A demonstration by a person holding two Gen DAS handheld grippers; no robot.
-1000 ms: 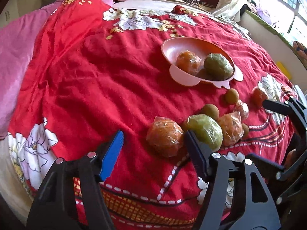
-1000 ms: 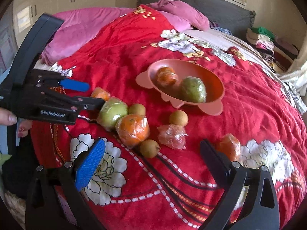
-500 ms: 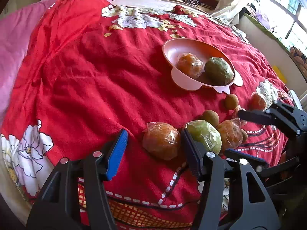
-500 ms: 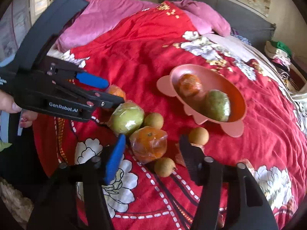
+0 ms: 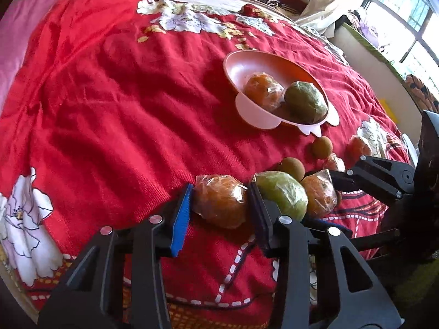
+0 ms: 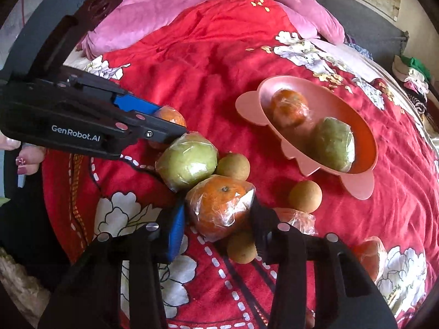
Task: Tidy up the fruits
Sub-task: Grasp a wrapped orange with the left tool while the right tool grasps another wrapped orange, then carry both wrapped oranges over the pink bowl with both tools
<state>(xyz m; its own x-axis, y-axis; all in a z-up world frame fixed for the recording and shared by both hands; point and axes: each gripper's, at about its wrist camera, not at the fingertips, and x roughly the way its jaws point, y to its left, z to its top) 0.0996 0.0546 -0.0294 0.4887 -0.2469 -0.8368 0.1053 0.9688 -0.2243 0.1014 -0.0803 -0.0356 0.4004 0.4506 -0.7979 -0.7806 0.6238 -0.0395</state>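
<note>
Red flowered bedspread [image 5: 109, 115] covers a wide bed. On it a pink bowl [image 6: 365, 137] already holds one wrapped orange and one green fruit. Both tongs, spread wide a moment ago, are now closing: the left gripper [image 5: 219, 205] pinches a wrapped orange [image 5: 221, 204], the right gripper [image 6: 216, 213] another wrapped orange [image 6: 219, 205], beside a loose green fruit [image 6: 186, 161]. Both oranges look ready to lift toward the bowl.

"GenRobot.AI" stands on the left gripper [image 6: 175, 126].
</note>
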